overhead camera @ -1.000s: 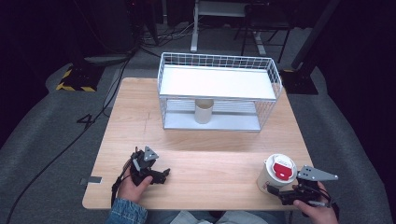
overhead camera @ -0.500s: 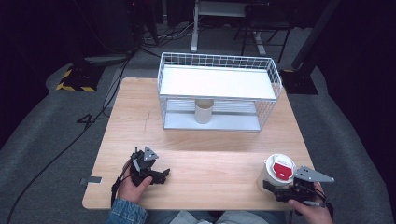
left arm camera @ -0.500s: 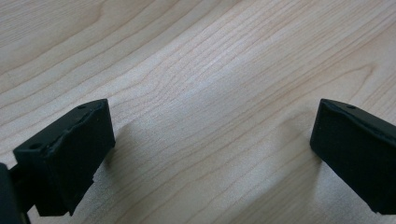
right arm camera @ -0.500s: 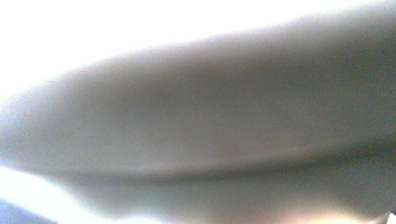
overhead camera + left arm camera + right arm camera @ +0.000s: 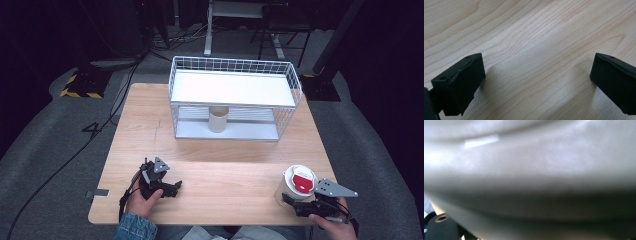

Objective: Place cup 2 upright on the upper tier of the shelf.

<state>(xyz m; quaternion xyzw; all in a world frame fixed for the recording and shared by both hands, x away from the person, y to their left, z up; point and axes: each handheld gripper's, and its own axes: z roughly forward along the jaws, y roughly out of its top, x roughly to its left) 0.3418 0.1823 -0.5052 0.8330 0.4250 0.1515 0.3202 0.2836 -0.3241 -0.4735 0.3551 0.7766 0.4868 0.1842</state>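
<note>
Wooden table (image 5: 225, 170) in a dark room, a white wire basket (image 5: 235, 102) at its far side. Near the front right corner an upright white cup (image 5: 296, 186) touches the right gripper (image 5: 300, 204); its grip cannot be told. Well apart, the left gripper (image 5: 536, 82) rests with jaws wide and empty.

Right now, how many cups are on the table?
2: one with a red-and-white lid at the near right corner against the right tool; one plain cup on the wire rack's lower shelf.
</note>
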